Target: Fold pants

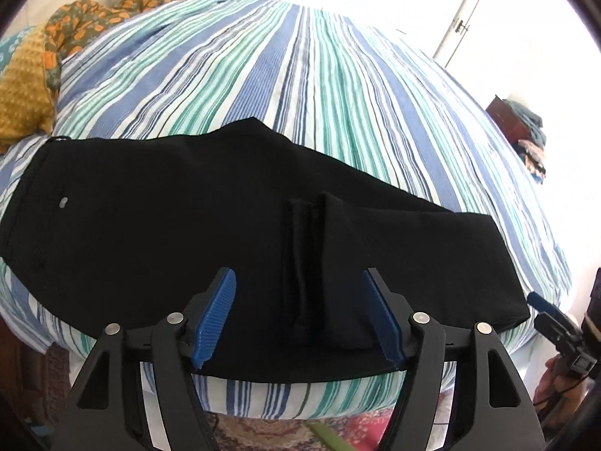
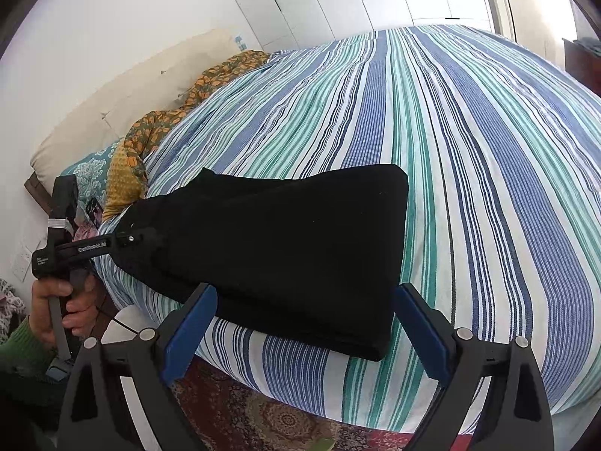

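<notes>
Your black pants (image 1: 188, 218) lie folded lengthwise on the striped bedspread (image 1: 300, 75), close to its near edge, and everything else is best placed from them.

Through the left wrist camera, your left gripper (image 1: 300, 317) hangs over the pants' near edge with its blue pads (image 1: 214, 319) spread wide, holding nothing. Between the pads a raised ridge of doubled cloth (image 1: 323, 270) stands up from the pants; only this view shows it. It also shows a small pale button (image 1: 64, 202) toward the waist end at the left, and your right gripper's tip (image 1: 541, 306) just beyond the pants' right end.

Through the right wrist camera, your right gripper (image 2: 304, 329) sits released too, pads (image 2: 189, 334) well apart, framing the pants' (image 2: 285, 240) hem corner, which reaches the bed edge. This view alone shows your left hand (image 2: 60, 304) on the left gripper's handle, at the far left of the pants, and the patterned rug (image 2: 263, 417) below the bed edge.

Beyond the pants' waist end, both cameras catch the mustard and orange-flowered bedding (image 1: 75, 37) bunched at the head of the bed; only the right one shows the cream pillow (image 2: 124, 101) behind it.
</notes>
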{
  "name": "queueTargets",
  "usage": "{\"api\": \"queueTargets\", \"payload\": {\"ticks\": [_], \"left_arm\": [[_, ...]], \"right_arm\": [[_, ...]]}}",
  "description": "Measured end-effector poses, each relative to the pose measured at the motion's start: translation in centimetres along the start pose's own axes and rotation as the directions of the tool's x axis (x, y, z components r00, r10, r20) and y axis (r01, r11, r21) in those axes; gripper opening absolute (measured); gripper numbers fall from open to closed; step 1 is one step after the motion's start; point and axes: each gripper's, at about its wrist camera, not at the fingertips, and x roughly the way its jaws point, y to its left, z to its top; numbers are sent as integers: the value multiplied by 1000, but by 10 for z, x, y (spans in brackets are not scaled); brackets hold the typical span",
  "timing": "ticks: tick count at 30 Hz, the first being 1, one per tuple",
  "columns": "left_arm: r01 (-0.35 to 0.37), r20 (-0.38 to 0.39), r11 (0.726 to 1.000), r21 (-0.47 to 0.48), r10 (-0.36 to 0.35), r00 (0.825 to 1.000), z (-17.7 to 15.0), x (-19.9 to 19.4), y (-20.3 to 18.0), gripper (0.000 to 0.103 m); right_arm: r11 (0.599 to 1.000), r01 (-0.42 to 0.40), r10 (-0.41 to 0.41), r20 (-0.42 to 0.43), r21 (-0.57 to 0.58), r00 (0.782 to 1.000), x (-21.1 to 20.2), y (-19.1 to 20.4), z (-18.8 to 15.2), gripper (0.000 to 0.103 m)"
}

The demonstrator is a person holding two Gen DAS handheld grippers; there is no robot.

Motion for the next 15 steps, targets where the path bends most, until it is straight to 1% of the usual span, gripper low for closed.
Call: {"api": "queueTargets", "payload": {"ticks": [2, 4, 7, 8, 9, 10, 11, 12, 15], "left_arm": [[-8, -38, 1000, 8, 9, 999, 5, 12, -1, 70], [-13, -82, 999, 30, 15, 996, 8, 29, -8, 65], [13, -179, 996, 85, 2, 984, 5, 52, -27, 62], [-8, -186, 994, 106, 28, 982, 5, 57, -33, 62], [-31, -185, 992, 126, 54, 981, 3, 60, -38, 54], [-42, -186, 990, 137, 67, 980, 2, 61, -42, 23], [-52, -180, 989, 139, 77, 981, 3, 60, -45, 10], [-47, -169, 989, 140, 71, 983, 5, 56, -49, 5], [-34, -84, 983, 182, 50, 995, 8, 26, -60, 5]], "right_arm": [[1000, -9, 9, -3, 13, 1000, 2, -3, 1, 95], [1000, -16, 17, -11, 24, 1000, 5, -5, 1, 95], [999, -18, 18, -9, 28, 1000, 4, -5, 0, 95], [999, -16, 16, -3, 28, 1000, 3, -5, 0, 95], [999, -14, 14, 3, 29, 1000, 1, -5, 1, 95], [999, -12, 11, 8, 34, 1000, 0, -6, 1, 95], [999, -10, 9, 12, 40, 1000, -1, -8, 2, 95], [999, -7, 6, 14, 48, 1000, -2, -9, 2, 95], [998, 6, -7, 21, 70, 1000, -4, -15, 3, 95]]}}
